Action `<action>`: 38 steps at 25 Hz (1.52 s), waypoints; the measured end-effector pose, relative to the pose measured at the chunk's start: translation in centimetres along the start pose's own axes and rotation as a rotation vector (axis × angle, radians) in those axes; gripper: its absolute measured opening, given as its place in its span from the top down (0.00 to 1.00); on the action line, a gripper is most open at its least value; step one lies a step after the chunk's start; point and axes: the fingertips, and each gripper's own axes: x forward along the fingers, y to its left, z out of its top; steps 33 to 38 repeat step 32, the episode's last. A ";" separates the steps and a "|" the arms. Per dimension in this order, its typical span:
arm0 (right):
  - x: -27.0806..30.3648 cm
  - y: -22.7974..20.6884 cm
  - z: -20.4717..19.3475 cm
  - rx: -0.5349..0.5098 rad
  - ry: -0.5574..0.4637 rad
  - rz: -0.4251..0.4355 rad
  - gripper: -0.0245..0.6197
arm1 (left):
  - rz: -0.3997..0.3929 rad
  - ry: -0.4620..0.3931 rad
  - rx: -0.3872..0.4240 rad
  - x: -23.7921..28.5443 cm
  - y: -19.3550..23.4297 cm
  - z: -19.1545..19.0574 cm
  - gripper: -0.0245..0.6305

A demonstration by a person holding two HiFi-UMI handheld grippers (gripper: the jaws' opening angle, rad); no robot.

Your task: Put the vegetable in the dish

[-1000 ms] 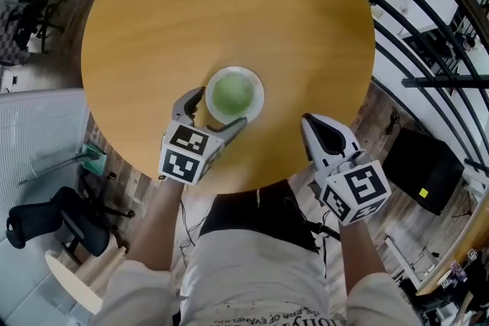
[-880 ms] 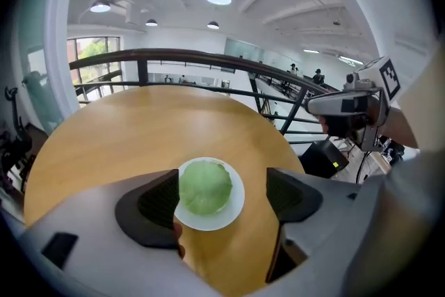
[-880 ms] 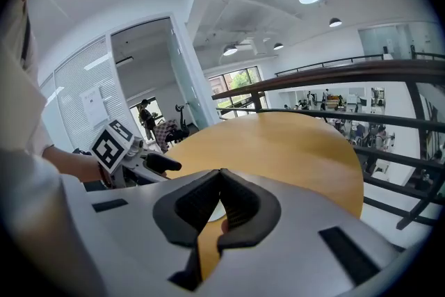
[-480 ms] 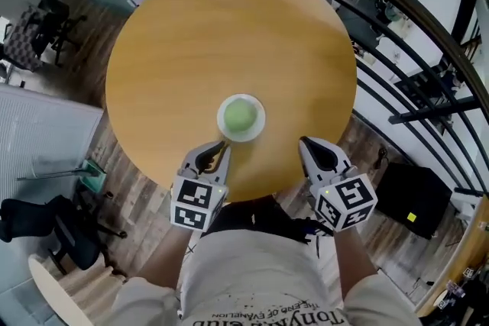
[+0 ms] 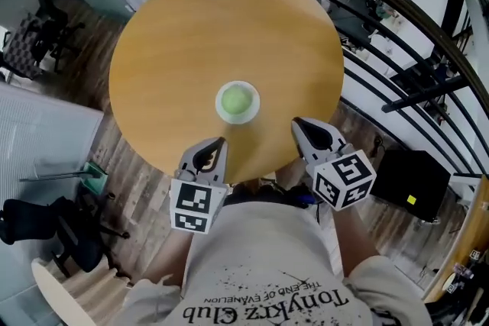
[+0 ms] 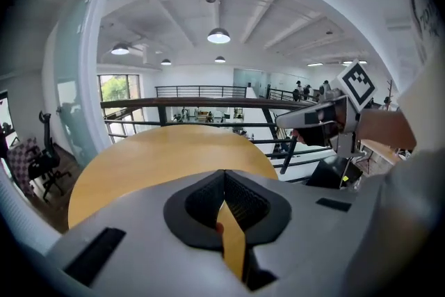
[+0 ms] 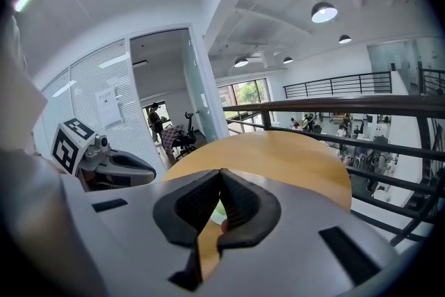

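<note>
A round green vegetable (image 5: 236,98) lies in a small white dish (image 5: 222,111) near the front of the round wooden table (image 5: 168,42). My left gripper (image 5: 219,142) hovers over the table's near edge, short of the dish and a little to its left. Its jaws have just been closing and are shut with nothing between them, as the left gripper view (image 6: 224,172) shows. My right gripper (image 5: 296,121) is held to the right of the dish, apart from it, and its jaws (image 7: 221,171) are also shut and empty.
A dark metal railing (image 5: 397,19) curves round the table's far and right sides. A black box (image 5: 416,179) stands on the wooden floor at the right. Office chairs (image 5: 46,225) stand at the left. The person's white shirt (image 5: 260,271) fills the bottom.
Both grippers have drawn back from the dish toward the person and risen. The left jaws, open round the dish a second ago, have shut empty. The vegetable stays in the dish.
</note>
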 end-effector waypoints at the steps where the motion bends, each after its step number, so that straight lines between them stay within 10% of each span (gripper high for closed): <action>1: -0.1 0.2 0.1 -0.001 -0.001 0.003 0.93 | -0.009 0.001 0.003 0.0 -0.4 -0.1 0.93; 38: 0.3 2.0 -0.7 -0.033 0.026 0.005 0.93 | 0.007 0.016 0.023 -1.5 0.2 -1.5 0.93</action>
